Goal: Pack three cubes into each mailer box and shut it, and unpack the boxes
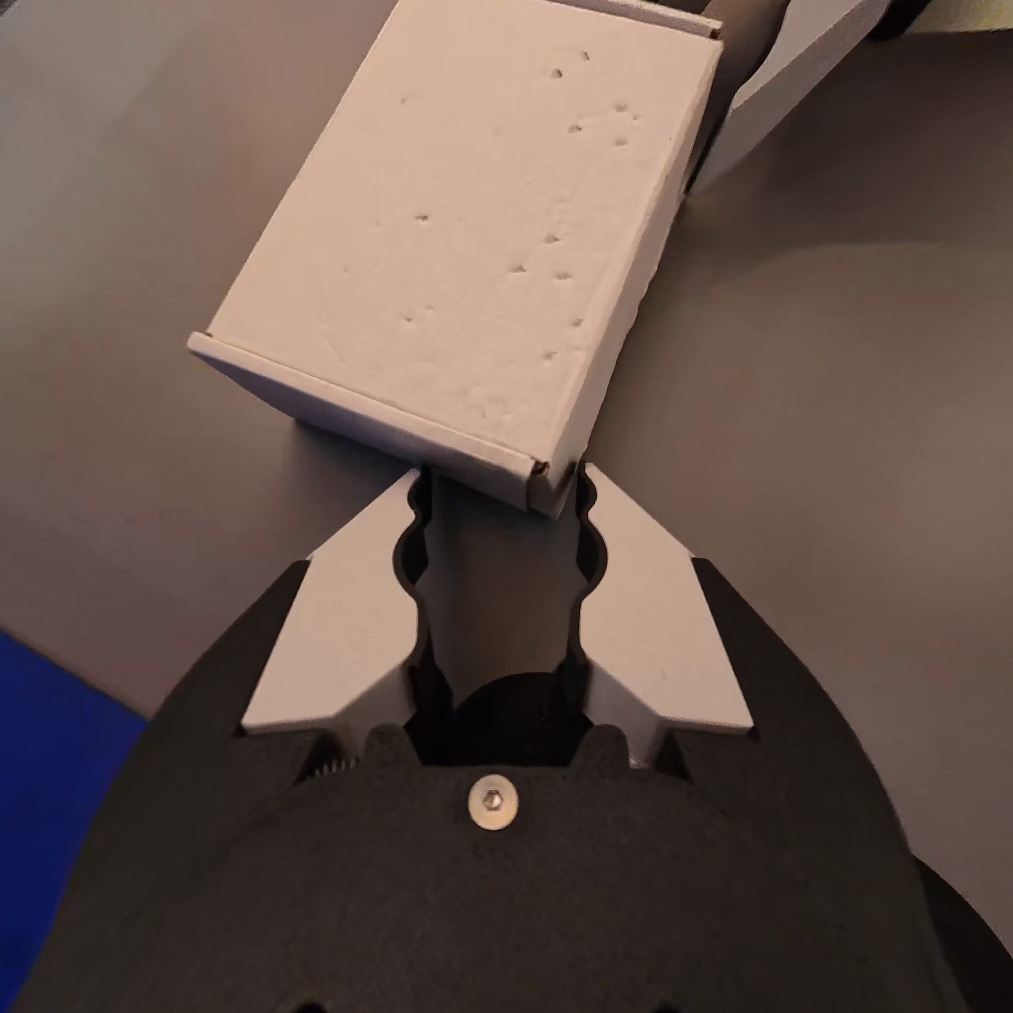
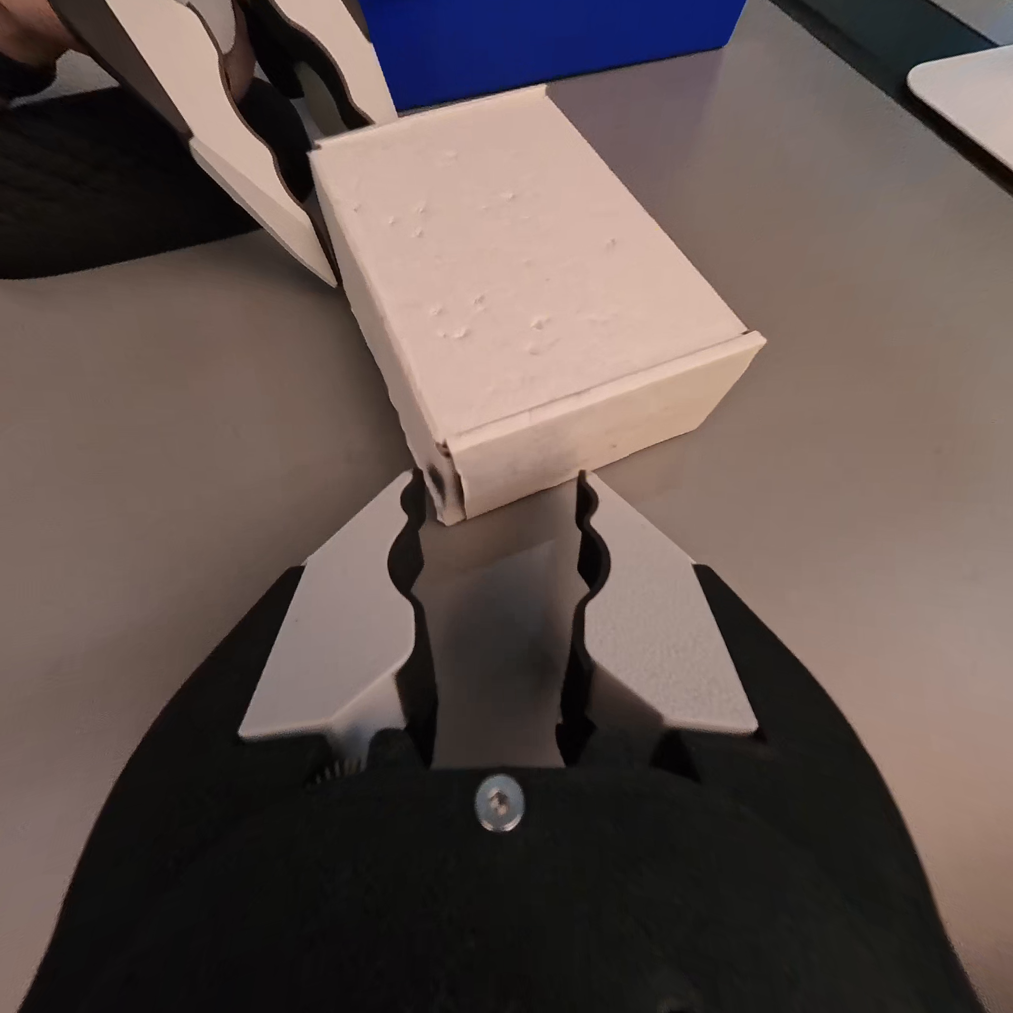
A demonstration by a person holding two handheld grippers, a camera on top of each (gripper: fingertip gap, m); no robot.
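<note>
left wrist view has the left gripper [image 1: 500, 482], grey fingers on a black body, at the lower centre of the frame. its jaws stand partly apart with bare table showing between them, and they hold nothing. one near corner of the closed white cardboard mailer box [image 1: 466, 230] pokes just into the gap at the fingertips; whether the right-hand fingertip [image 1: 589, 482] touches the box wall i cannot tell. the box lies flat on the grey matte table [image 1: 822, 383], its lid down and pitted with small dents, and runs from the fingertips up to the top centre of the frame. at the upper right, just past the far end of the box, a grey finger of the other gripper shows. a blue patch [image 1: 60, 795] fills the lower left corner.

right wrist view has the right gripper [image 2: 500, 482] at the lower centre, also partly open and holding nothing. a scuffed, dark-marked near corner of the same mailer box [image 2: 521, 285] sits at the gap, right by the left-hand fingertip [image 2: 411, 488]; contact is not clear. the box stretches away toward the upper middle of the frame. at the upper left the left gripper [image 2: 334, 203] comes down at a slant, its jaws apart, with its tips at the far left corner of the box. behind the box, at the top centre, stands a blue box-shaped bin [image 2: 548, 49]. a pale flat rounded object [image 2: 965, 104] lies at the upper right edge of the table [image 2: 137, 411].
</note>
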